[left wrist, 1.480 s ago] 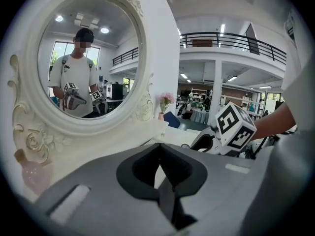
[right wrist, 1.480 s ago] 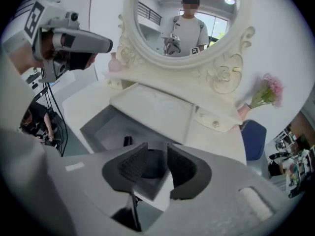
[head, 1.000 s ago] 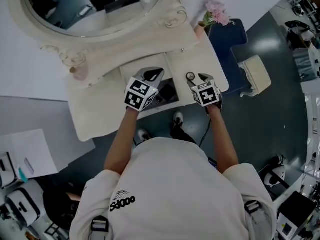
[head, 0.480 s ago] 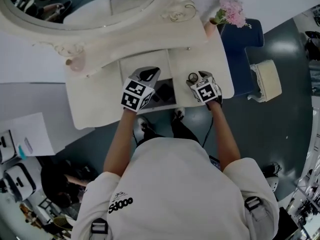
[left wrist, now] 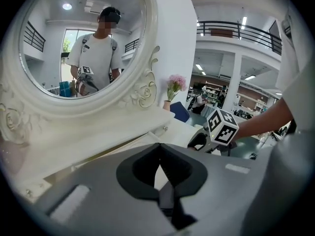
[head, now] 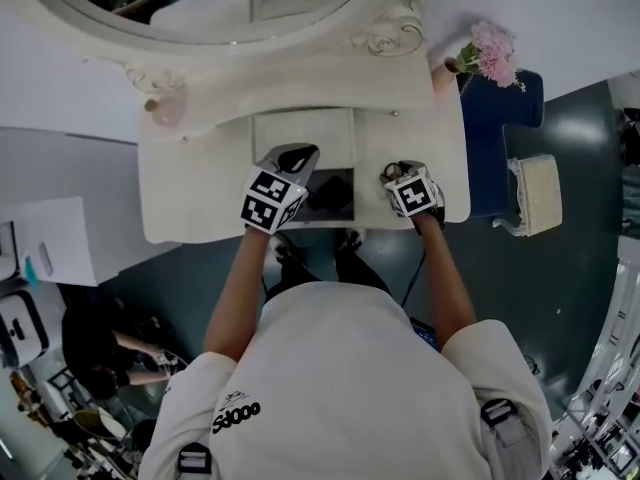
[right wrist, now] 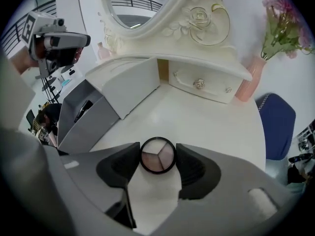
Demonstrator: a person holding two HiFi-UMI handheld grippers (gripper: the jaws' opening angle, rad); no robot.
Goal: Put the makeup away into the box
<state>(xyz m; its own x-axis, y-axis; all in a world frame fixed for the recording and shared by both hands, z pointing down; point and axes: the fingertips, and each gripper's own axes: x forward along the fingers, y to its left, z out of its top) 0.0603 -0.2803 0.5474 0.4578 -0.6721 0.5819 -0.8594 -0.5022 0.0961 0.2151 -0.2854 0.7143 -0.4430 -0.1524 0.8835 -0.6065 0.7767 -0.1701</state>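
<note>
1. The round black-rimmed eyeshadow compact (right wrist: 157,155), with three pale pans, lies flat on the white dressing table (right wrist: 211,127), near its front edge.
2. The right gripper (right wrist: 158,157) points down over it. Its jaws have just been closing and now pinch the compact's rim from both sides.
3. The open grey rectangular box (right wrist: 88,119) stands to the compact's left, apart from it, with something dark and slender inside.
4. The left gripper (left wrist: 158,154) is at the box's left side in the head view, its jaws together with nothing between them.
</note>
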